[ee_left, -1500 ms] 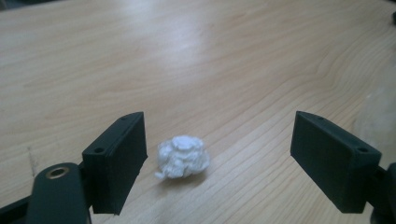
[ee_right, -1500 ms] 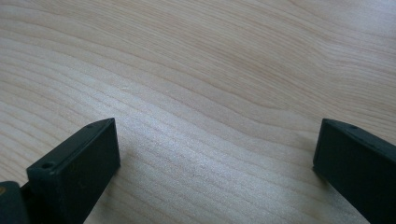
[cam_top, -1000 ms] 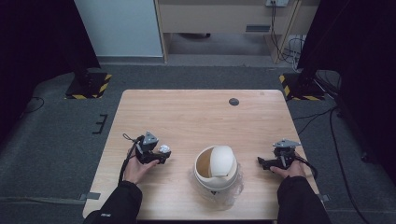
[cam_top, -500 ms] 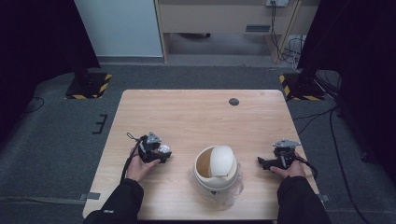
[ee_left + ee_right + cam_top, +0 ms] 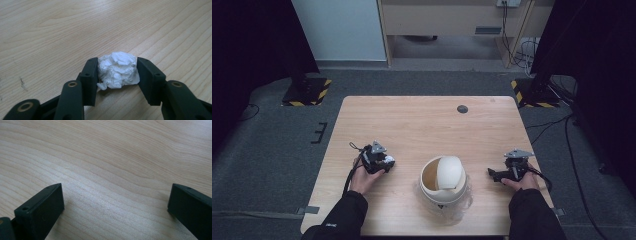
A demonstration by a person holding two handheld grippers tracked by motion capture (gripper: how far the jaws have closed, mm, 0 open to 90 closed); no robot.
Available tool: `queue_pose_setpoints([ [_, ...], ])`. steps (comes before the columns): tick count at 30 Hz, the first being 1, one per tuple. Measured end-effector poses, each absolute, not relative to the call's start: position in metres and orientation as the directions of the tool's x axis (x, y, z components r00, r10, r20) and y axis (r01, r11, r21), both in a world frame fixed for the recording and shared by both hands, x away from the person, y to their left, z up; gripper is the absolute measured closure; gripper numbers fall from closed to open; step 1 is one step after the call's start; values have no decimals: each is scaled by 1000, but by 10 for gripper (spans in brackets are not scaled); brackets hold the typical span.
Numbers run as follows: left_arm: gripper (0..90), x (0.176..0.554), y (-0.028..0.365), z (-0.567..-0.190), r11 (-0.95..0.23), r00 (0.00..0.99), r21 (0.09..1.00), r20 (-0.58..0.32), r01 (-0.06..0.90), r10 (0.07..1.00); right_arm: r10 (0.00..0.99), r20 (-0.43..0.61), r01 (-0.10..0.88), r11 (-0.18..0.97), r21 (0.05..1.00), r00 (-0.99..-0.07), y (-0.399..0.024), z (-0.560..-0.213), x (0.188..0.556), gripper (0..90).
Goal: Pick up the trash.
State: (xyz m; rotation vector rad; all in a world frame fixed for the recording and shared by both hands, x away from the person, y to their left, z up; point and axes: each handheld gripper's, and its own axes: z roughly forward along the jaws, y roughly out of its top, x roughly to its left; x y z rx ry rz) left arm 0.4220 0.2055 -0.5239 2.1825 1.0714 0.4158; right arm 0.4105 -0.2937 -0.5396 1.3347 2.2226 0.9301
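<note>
High view: left gripper (image 5: 384, 161) low on the wooden table (image 5: 412, 125), small white bin with swing lid (image 5: 443, 182) to its right, lid apparently tilted open. Right gripper (image 5: 494, 173) rests beyond the bin.

Left gripper view: jaws have just been closing, now pinching the crumpled white tissue ball (image 5: 117, 70) between both pads. Soft wad may slip if lifted fast.

Right gripper view: jaws wide apart, nothing between.

Wooden table (image 5: 412, 125), white swing-lid bin (image 5: 443, 182), dark disc (image 5: 462, 109) far edge

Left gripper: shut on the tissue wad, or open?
Shut on it. The left gripper has both jaws pressed against the crumpled tissue wad, having just closed.
</note>
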Motion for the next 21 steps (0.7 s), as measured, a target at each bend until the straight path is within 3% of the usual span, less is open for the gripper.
queue_pose_setpoints([
  [8, 634, 418, 203, -518, -435, 614, 684, -24, 586, 789, 881, 10, 626, 328, 708, -474, -294, -540, 411, 7],
  [21, 629, 399, 204, -492, -369, 642, 759, -83, 537, 762, 881, 10, 625, 328, 708, -474, -294, -540, 411, 7],
])
